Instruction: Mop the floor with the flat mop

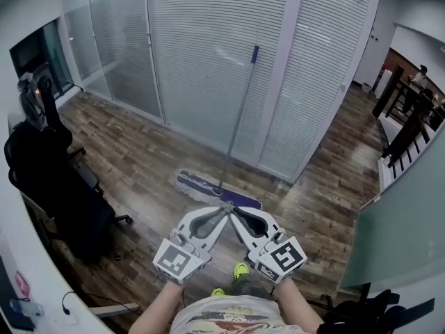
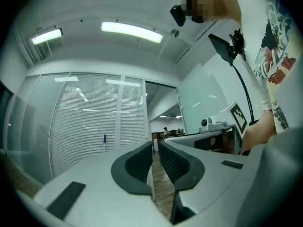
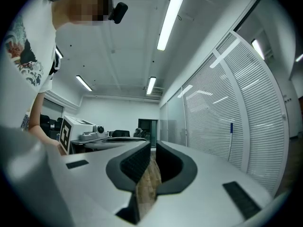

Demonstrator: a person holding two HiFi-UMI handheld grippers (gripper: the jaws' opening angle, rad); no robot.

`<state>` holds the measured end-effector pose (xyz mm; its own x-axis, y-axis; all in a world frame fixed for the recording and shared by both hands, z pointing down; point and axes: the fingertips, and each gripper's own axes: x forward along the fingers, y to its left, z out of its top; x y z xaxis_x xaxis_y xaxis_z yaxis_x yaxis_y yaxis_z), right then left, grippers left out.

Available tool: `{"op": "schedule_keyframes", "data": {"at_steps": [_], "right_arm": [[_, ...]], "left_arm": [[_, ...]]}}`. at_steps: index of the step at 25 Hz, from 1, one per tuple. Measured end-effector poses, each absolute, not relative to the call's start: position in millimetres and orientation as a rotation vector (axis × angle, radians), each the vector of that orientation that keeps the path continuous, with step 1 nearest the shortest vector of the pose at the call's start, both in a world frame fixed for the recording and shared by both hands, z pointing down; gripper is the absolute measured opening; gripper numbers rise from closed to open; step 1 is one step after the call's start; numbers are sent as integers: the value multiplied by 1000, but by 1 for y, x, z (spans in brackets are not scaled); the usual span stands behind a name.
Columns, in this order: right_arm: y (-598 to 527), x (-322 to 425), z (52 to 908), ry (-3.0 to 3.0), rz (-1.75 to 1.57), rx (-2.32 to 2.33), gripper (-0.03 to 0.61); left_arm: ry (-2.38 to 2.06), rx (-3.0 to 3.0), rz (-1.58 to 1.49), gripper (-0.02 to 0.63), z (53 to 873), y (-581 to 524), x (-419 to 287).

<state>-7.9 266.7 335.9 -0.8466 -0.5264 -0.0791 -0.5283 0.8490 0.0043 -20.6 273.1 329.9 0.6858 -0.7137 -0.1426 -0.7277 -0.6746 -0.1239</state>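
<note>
Wood floor point(image 1: 139, 152) below a blind-covered partition point(image 1: 208, 61); mop point(image 1: 235, 127) untouched.
At twelve o'clock from the grippers the mop leaned on the partition, its head point(image 1: 208, 186) flat on the floor. Left gripper point(image 1: 220, 212) and right gripper point(image 1: 235, 214) pointed at it, tips nearly meeting, just short of the head. Left fingers point(image 2: 137, 167) and right fingers point(image 3: 130, 167) were pressed together on nothing. A chair point(image 1: 55, 186) stood at nine o'clock. By my reading, mopping had not started: the handle was ungripped and the whole floor remained.
</note>
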Motion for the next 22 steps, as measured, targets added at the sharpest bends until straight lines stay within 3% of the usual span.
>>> {"op": "schedule_keyframes", "data": {"at_steps": [9,22], "right_arm": [[215,-2,360,2952,-95,-796,43],[35,35,354,2954,-81,-731,43]], "left_arm": [[1229,-2759,68,54,354,224,-15],[1263,-2760,-16,54,350,46,24]]}}
